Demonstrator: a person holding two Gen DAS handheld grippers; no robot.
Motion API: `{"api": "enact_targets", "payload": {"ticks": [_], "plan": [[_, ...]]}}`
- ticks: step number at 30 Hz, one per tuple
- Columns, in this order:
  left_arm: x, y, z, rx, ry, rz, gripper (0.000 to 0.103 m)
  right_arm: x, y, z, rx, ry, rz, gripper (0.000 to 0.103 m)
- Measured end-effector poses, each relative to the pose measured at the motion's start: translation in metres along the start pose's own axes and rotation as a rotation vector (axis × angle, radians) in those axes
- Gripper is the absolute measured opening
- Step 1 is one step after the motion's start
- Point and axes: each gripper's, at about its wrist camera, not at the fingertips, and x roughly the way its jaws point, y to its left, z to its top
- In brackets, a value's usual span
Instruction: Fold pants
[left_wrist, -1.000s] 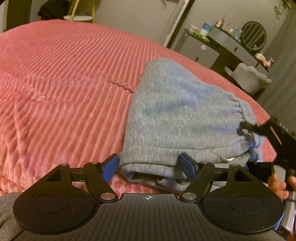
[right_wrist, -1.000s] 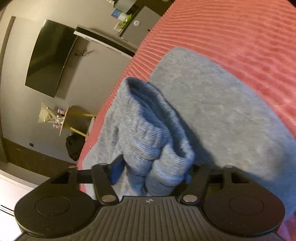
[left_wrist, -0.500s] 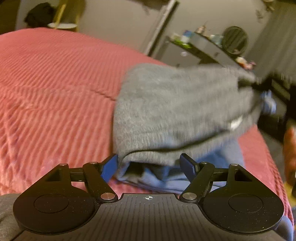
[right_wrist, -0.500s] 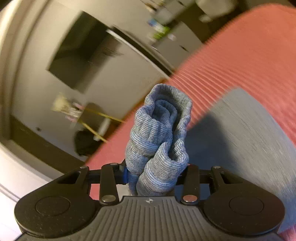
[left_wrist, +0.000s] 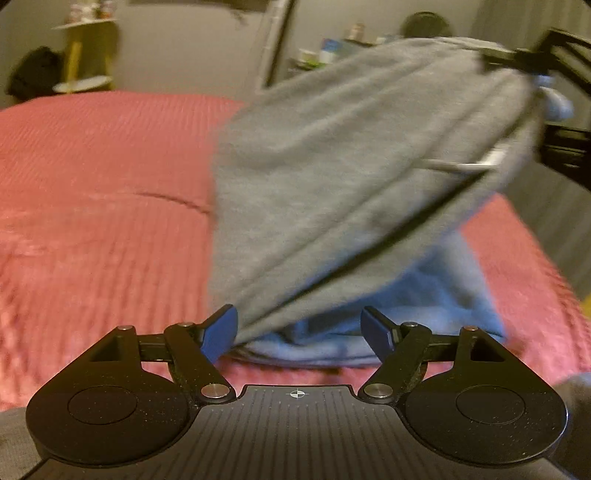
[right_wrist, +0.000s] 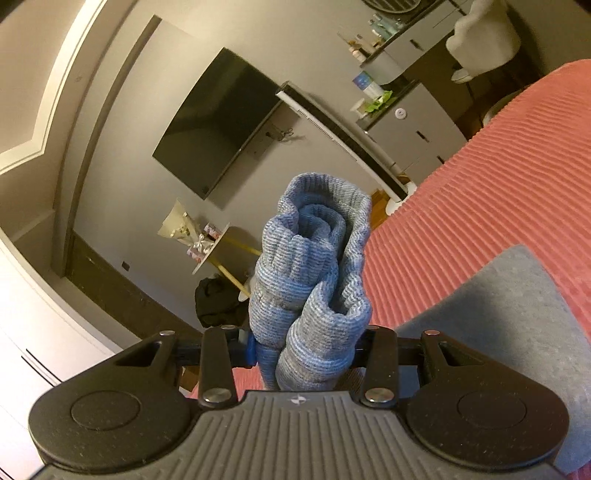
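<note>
The grey-blue sweatpants (left_wrist: 332, 177) lie folded on the pink ribbed bedspread (left_wrist: 92, 206), with their right end lifted high off the bed. My right gripper (right_wrist: 306, 350) is shut on the bunched ribbed waistband (right_wrist: 314, 273) and holds it up; it shows at the upper right of the left wrist view (left_wrist: 532, 62). My left gripper (left_wrist: 301, 330) is open, its blue pads either side of the near folded edge, low over the bed. The left pad (left_wrist: 219, 332) touches the cloth.
The bedspread (right_wrist: 480, 184) stretches left and far. Beyond the bed stand a grey dresser (right_wrist: 417, 122) with bottles, a wall television (right_wrist: 218, 122), a small round side table (left_wrist: 81, 83) and a dark bag (right_wrist: 218, 306) on the floor.
My right gripper has raised the waistband end well above the bed, pulling the upper layer of the pants up and taut. My left gripper stayed open at the near edge.
</note>
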Motion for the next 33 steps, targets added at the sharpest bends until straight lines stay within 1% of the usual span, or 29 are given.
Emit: {"api": "enact_targets", "payload": {"ticks": [1,2,4,5,6,7,9,10,13,14,16,18,19,21,23,25,26,27,29,30,31,32,33], "plan": [[0.005,0.005,0.001,-0.006,0.007,0.046,0.080,-0.004,-0.001,0.001,0.008,-0.002,0.002,0.039],[0.011,0.006,0.001,-0.006,0.028,0.075,0.079,-0.006,-0.001,-0.001,0.015,-0.002,0.003,0.039],[0.020,0.009,0.003,-0.011,0.062,0.082,0.077,-0.012,-0.001,-0.003,0.024,-0.007,0.009,0.039],[0.024,0.010,0.004,-0.015,0.061,0.098,0.076,-0.014,-0.001,-0.003,0.027,-0.008,0.015,0.039],[0.027,0.012,0.004,-0.022,0.066,0.120,0.068,-0.016,-0.001,-0.004,0.028,-0.009,0.020,0.039],[0.030,0.016,0.005,-0.040,0.073,0.126,0.058,-0.017,-0.003,-0.004,0.028,-0.009,0.024,0.039],[0.031,0.024,0.006,-0.085,0.078,0.081,0.049,-0.019,-0.007,-0.005,0.029,-0.011,0.025,0.039],[0.029,0.028,0.007,-0.101,0.064,0.077,0.045,-0.021,-0.010,-0.006,0.037,-0.014,0.021,0.039],[0.022,0.042,0.007,-0.162,0.026,0.054,0.036,-0.029,-0.027,-0.009,0.068,-0.026,-0.003,0.039],[0.021,0.047,0.008,-0.180,0.024,0.045,0.035,-0.032,-0.035,-0.011,0.076,-0.028,-0.018,0.039],[0.024,0.052,0.010,-0.204,0.022,0.048,0.029,-0.036,-0.053,-0.018,0.067,-0.024,-0.077,0.039],[0.026,0.049,0.010,-0.206,0.019,0.066,0.026,-0.035,-0.074,-0.029,0.054,0.000,-0.156,0.039],[0.028,0.050,0.010,-0.206,0.028,0.073,0.026,-0.032,-0.087,-0.035,0.063,0.030,-0.193,0.039],[0.028,0.051,0.012,-0.211,0.037,0.063,0.027,-0.024,-0.116,-0.049,0.099,0.113,-0.277,0.040],[0.028,0.052,0.012,-0.214,0.042,0.054,0.029,-0.021,-0.140,-0.061,0.148,0.162,-0.318,0.043],[0.028,0.055,0.011,-0.238,0.047,0.054,0.036,-0.025,-0.152,-0.064,0.223,0.162,-0.288,0.048],[0.024,0.054,0.010,-0.253,0.052,0.052,0.038,-0.028,-0.151,-0.060,0.243,0.141,-0.276,0.057],[0.024,0.056,0.010,-0.267,0.057,0.044,0.039,-0.033,-0.149,-0.056,0.241,0.098,-0.263,0.065],[0.023,0.059,0.009,-0.284,0.065,0.020,0.039,-0.040,-0.147,-0.051,0.221,0.046,-0.256,0.070],[0.024,0.060,0.009,-0.288,0.067,0.013,0.039,-0.040,-0.148,-0.050,0.217,0.044,-0.259,0.070],[0.024,0.060,0.009,-0.292,0.068,0.009,0.040,-0.039,-0.154,-0.051,0.232,0.061,-0.264,0.069],[0.021,0.057,0.007,-0.296,0.070,0.008,0.040,-0.036,-0.159,-0.052,0.261,0.079,-0.270,0.066],[0.020,0.055,0.007,-0.300,0.070,0.006,0.040,-0.032,-0.163,-0.053,0.295,0.093,-0.269,0.055]]}}
